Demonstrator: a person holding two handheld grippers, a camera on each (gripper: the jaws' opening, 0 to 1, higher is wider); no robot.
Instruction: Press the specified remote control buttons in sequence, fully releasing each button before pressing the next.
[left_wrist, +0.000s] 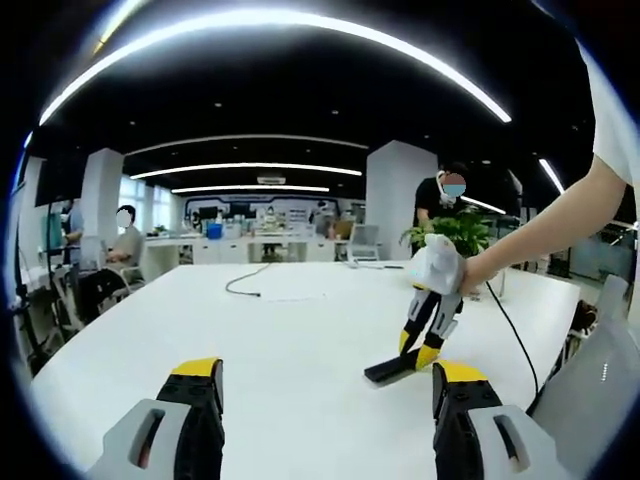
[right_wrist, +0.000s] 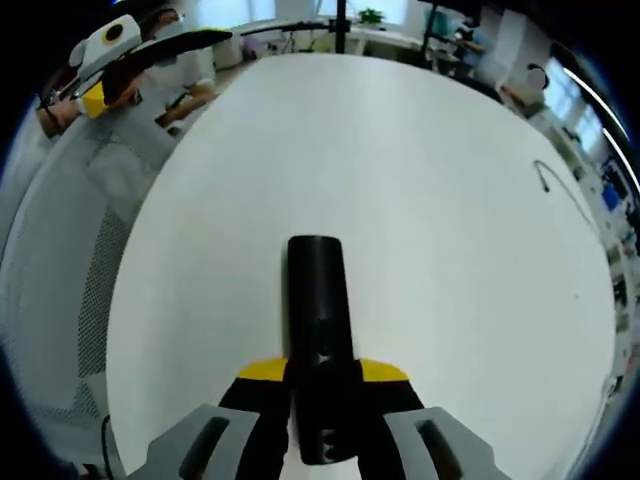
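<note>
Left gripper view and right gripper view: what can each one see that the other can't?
The left gripper view alone has a potted plant, a loose cable in the table's middle, and the right gripper seen from outside, tips down at the remote. The right gripper view alone has the remote's long top with a jaw at each side. Both have the white table and the black remote.

left gripper view: low, level across worktop (left_wrist: 300, 340) | right gripper view: close, looking down | shared: worktop, remote (right_wrist: 318, 330)
</note>
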